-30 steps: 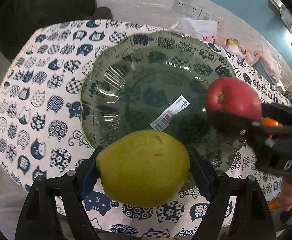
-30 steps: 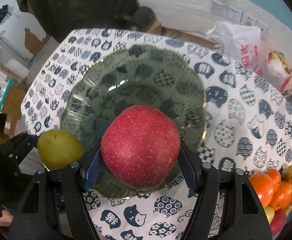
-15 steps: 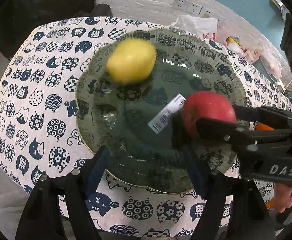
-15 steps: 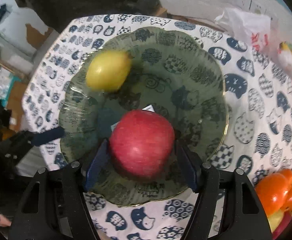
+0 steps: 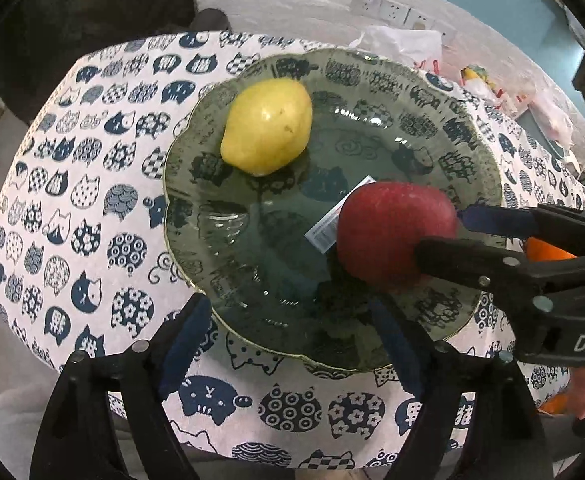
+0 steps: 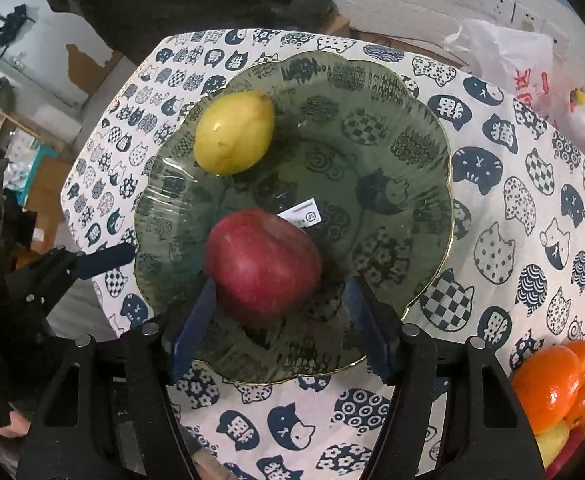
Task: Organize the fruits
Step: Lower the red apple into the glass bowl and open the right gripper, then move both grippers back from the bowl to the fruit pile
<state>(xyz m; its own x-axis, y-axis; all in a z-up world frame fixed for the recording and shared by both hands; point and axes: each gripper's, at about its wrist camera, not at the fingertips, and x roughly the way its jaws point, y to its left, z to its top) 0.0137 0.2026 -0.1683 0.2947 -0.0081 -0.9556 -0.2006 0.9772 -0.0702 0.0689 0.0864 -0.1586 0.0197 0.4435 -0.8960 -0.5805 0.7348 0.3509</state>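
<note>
Right now the left gripper (image 5: 286, 308) hovers at the lower edge of the left wrist view, over the near rim of the green glass plate (image 5: 372, 120). Its jaws are opening, and nothing lies between them but the plate and the cat-print tablecloth (image 5: 72, 200).

The yellow-green pear (image 5: 266, 126) lies on its side on the plate, in the upper left of the dish, well apart from both grippers. The red apple (image 6: 262, 258) sits on the plate too, low and centre in the right wrist view, partly covering a white barcode label (image 6: 302, 214).

The right gripper (image 6: 280, 282) straddles the apple with its fingers spread. The blue pad on the left of the frame touches the fruit's side, while the pad on the right stands clear of it with a gap, so the apple is not pinched. In the left wrist view that gripper reaches in from the right edge.

A pile of oranges (image 6: 548, 384) lies on the cloth at the lower right corner, and a white plastic bag (image 6: 504, 60) sits beyond the table at the upper right.
</note>
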